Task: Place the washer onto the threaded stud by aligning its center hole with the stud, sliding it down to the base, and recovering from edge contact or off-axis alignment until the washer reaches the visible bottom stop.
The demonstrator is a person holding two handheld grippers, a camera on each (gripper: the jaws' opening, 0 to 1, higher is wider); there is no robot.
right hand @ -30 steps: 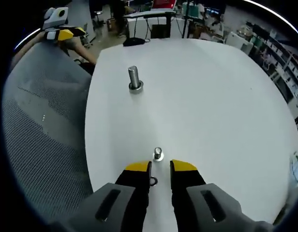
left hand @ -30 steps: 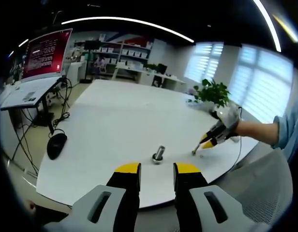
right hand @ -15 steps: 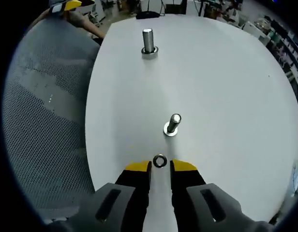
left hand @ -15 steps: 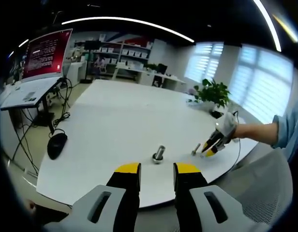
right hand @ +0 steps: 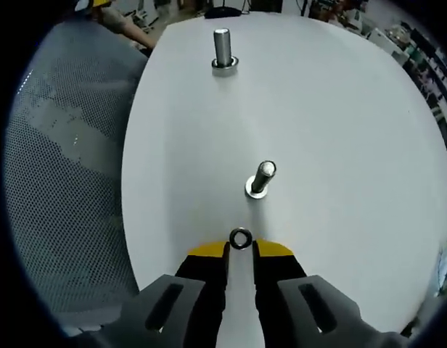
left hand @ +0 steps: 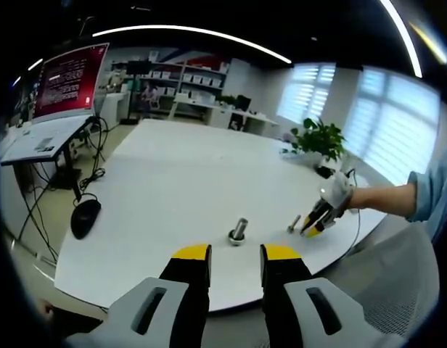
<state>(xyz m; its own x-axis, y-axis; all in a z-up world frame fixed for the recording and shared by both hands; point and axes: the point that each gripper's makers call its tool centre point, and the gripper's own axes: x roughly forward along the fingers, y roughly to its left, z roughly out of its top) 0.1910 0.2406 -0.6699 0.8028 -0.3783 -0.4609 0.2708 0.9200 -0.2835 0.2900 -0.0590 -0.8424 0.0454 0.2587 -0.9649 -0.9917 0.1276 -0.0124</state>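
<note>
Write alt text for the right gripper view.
The right gripper pinches a small metal washer at its yellow-tipped jaws, short of the nearer threaded stud standing on a white table. A second, larger stud stands farther off, with a grey mesh chair alongside.

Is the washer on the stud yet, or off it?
Off. The washer sits pinched at the right gripper tips, short of the nearer stud.

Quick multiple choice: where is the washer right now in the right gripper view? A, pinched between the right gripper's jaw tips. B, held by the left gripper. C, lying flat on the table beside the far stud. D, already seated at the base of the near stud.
A: the washer sits pinched between the right gripper tips, short of the near stud.
</note>
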